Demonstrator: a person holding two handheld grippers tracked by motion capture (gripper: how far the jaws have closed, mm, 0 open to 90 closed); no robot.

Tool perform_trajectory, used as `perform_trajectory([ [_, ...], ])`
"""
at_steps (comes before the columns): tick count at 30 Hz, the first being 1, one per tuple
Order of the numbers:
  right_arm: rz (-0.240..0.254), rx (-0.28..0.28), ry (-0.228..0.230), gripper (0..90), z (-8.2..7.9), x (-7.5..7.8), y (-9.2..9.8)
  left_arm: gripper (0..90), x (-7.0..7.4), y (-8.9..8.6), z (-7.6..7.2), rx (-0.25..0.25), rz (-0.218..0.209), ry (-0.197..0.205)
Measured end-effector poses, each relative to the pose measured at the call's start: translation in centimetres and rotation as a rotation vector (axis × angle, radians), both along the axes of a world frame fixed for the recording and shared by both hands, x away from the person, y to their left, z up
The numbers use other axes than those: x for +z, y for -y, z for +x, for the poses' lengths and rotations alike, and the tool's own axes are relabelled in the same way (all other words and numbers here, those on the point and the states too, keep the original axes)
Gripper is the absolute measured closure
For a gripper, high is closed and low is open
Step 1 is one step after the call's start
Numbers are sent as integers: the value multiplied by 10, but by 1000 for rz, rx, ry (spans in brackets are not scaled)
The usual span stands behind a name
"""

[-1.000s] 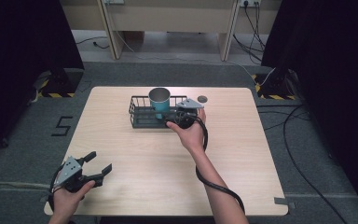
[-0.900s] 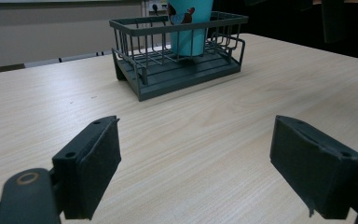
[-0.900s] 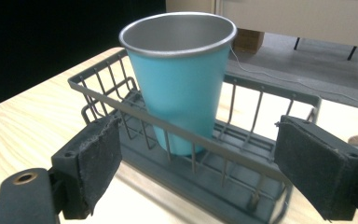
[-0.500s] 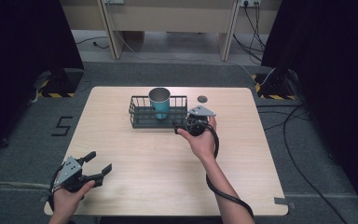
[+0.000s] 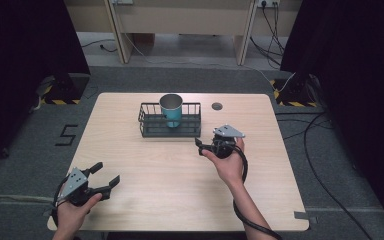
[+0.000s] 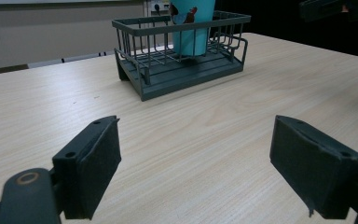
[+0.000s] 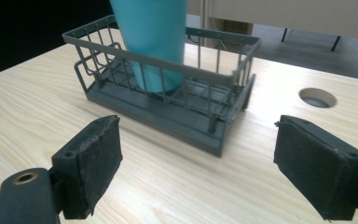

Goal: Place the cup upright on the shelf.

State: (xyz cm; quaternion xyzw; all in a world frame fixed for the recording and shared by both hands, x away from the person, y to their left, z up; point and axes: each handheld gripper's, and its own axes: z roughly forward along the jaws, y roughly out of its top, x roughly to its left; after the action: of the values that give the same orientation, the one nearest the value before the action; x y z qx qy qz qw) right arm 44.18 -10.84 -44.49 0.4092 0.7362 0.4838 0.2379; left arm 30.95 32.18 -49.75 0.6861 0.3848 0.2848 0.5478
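My right gripper (image 5: pixel 206 146), jaws spread and empty, hovers just near-right of the rack (image 5: pixel 149 131) holding the upright teal cup (image 5: pixel 171 110). I should retreat level, avoiding the wires. Left gripper (image 5: pixel 105 176) rests spread, near-left.

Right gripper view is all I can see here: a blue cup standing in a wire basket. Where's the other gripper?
Observer: The left gripper is at the table's near left corner, far from the basket, held in the person's left hand.
Visitor: Is it holding something?
Observer: No. In the left gripper view its jaws stand wide apart with only bare table between them.
Visitor: Is anything inside the cup?
Observer: The high view looks down into the cup; its open mouth looks dark, and I see nothing in it, though the bottom is hard to make out.
Visitor: Does the cup have any decoration?
Observer: Yes, the left gripper view shows a small dark and red picture on its side.
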Motion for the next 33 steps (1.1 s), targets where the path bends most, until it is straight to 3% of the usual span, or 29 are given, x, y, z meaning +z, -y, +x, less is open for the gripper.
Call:
perform_trajectory([
  [24,-14,-55,-19,158,-56,-25,62,155,0,-1,0,10,4,1],
  [33,-7,-64,-28,158,-81,-38,74,155,0,-1,0,14,7,2],
])
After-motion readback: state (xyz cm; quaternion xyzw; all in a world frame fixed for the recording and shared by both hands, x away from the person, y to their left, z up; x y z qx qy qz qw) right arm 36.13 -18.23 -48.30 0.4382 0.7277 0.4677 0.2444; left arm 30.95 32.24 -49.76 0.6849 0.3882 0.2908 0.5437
